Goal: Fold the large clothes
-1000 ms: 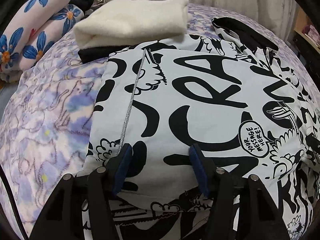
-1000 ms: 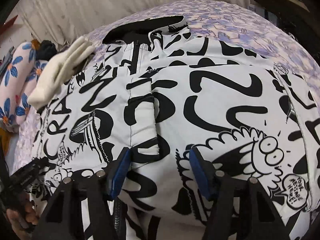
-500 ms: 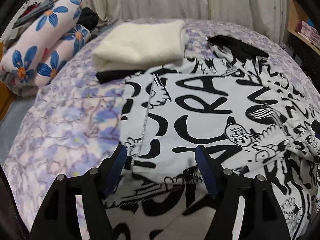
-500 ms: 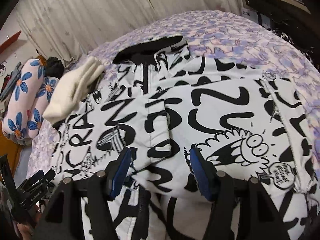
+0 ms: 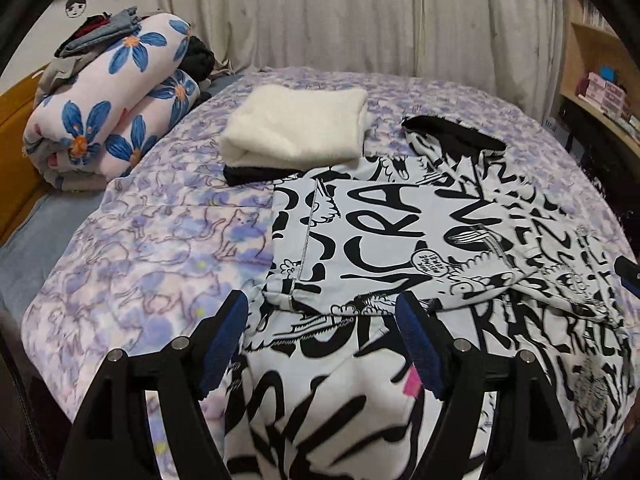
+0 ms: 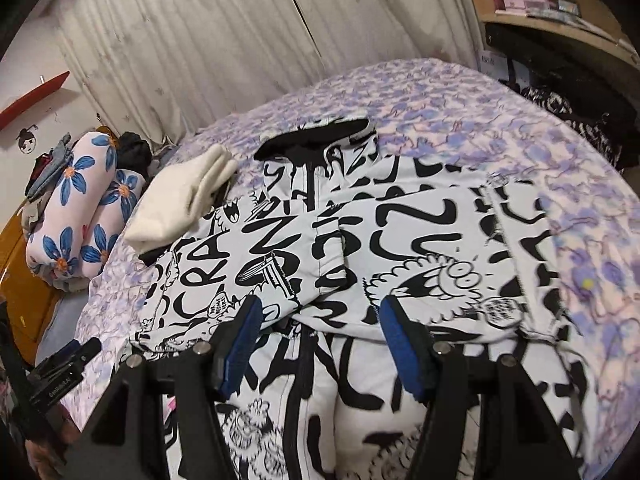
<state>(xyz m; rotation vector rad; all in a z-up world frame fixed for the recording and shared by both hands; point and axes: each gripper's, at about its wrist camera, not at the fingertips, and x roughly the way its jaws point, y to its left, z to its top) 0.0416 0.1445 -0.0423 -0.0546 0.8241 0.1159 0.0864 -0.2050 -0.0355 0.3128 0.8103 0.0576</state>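
Observation:
A large white jacket [image 5: 400, 232] printed with black graffiti letters lies spread on the bed, its black-lined hood [image 5: 452, 136] at the far end. Both sleeves are folded in across its front [image 6: 420, 232], and its zipper [image 6: 296, 380] runs toward me. My left gripper [image 5: 322, 304] hovers above the jacket's near left part. Its jaws are opening and no cloth is between the blue pads [image 5: 224, 344]. My right gripper [image 6: 320, 306] hangs open over the jacket's middle, near the folded sleeve ends, gripping nothing.
A purple patterned bedspread [image 5: 152, 264] covers the bed. A folded cream garment [image 5: 296, 128] rests on a black one beside the jacket's far left. A rolled floral blanket [image 5: 112, 104] lies at the left, a curtain hangs behind, and a wooden shelf [image 5: 600, 80] stands at the right.
Both grippers have pulled back and risen from the jacket, so more of the bed shows. The left jaws have widened. The folded sleeves stay flat on the jacket.

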